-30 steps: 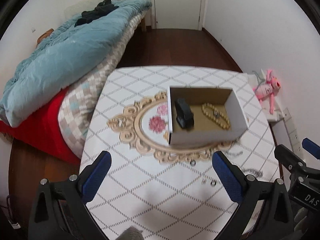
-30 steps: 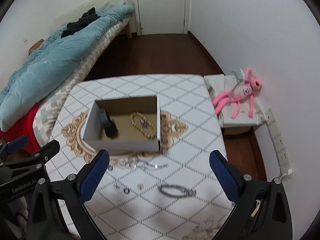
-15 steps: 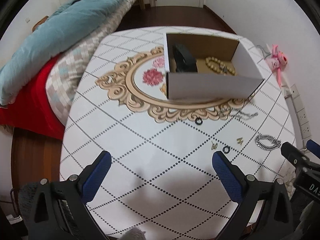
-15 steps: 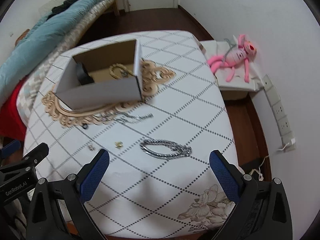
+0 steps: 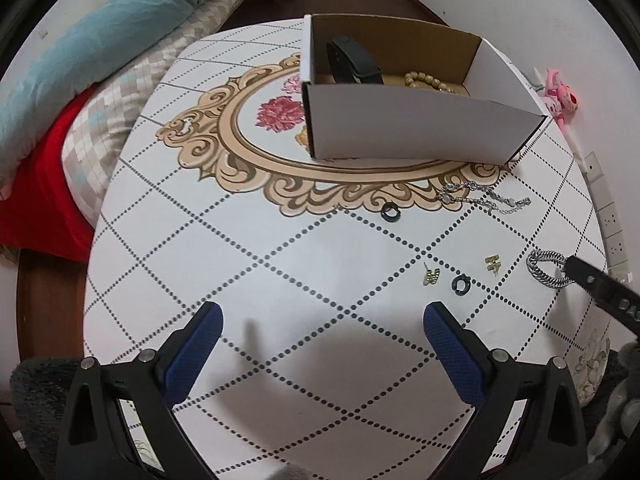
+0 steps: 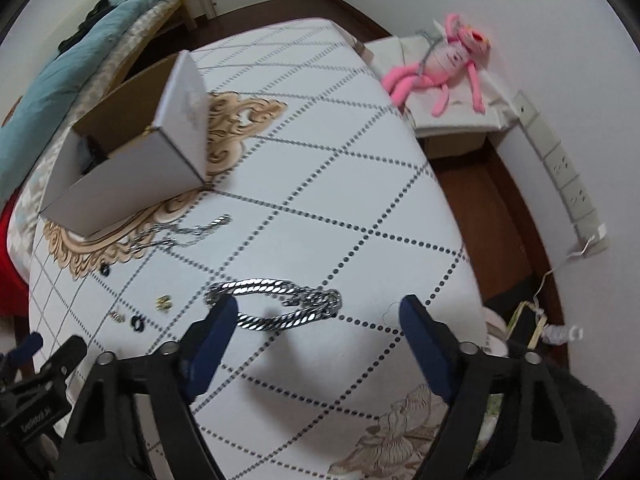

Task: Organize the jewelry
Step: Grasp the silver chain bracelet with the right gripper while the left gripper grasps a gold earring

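Observation:
A white cardboard box (image 5: 416, 124) stands on the table and holds a black band (image 5: 352, 60) and a bead bracelet (image 5: 428, 80). Loose pieces lie in front of it: a thin silver chain (image 5: 484, 196), two black rings (image 5: 389, 213), two gold earrings (image 5: 432, 276) and a thick silver chain bracelet (image 6: 276, 304), which also shows in the left wrist view (image 5: 544, 268). My right gripper (image 6: 320, 320) is open just above that bracelet, its left finger over the bracelet's left end. My left gripper (image 5: 320, 328) is open and empty over bare tablecloth.
The table (image 5: 200, 248) has a white diamond-pattern cloth with a gold ornament. A bed with a blue quilt (image 5: 100, 40) lies to the left. A pink plush toy (image 6: 444, 64) on a low stand and wall sockets (image 6: 568, 184) are to the right.
Both grippers have dropped lower and closer to the table. The right one has moved in over the thick silver bracelet. Both stay open.

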{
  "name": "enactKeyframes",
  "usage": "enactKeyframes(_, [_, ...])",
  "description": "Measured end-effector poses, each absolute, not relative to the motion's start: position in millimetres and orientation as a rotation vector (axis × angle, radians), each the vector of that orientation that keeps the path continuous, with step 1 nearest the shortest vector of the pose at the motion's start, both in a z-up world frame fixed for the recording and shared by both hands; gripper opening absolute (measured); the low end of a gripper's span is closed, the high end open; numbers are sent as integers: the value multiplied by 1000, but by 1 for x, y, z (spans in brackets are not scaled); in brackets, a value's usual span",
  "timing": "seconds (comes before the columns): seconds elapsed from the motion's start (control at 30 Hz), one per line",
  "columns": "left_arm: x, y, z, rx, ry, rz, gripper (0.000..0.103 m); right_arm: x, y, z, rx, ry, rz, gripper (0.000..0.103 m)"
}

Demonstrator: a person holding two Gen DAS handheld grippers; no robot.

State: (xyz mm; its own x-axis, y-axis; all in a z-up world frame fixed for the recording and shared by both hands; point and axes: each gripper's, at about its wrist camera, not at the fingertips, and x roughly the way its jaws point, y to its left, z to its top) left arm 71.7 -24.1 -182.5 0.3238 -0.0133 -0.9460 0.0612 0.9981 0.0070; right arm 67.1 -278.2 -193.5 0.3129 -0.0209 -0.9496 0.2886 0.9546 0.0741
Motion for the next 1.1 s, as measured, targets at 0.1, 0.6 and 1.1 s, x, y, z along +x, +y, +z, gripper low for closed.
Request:
enactKeyframes(0.1, [74,-27,-185,21,1246,-69,100,68,-278,-200,232,1226,-209,69])
enactKeyframes(0.6, [81,-67,-194,32,1232,-213,60,57,-259,-197,176,1209,-158,13])
enactKeyframes(1.1, [85,-71,-195,20,1210,-282,6,56,-257,-196,187,1214,-146,13])
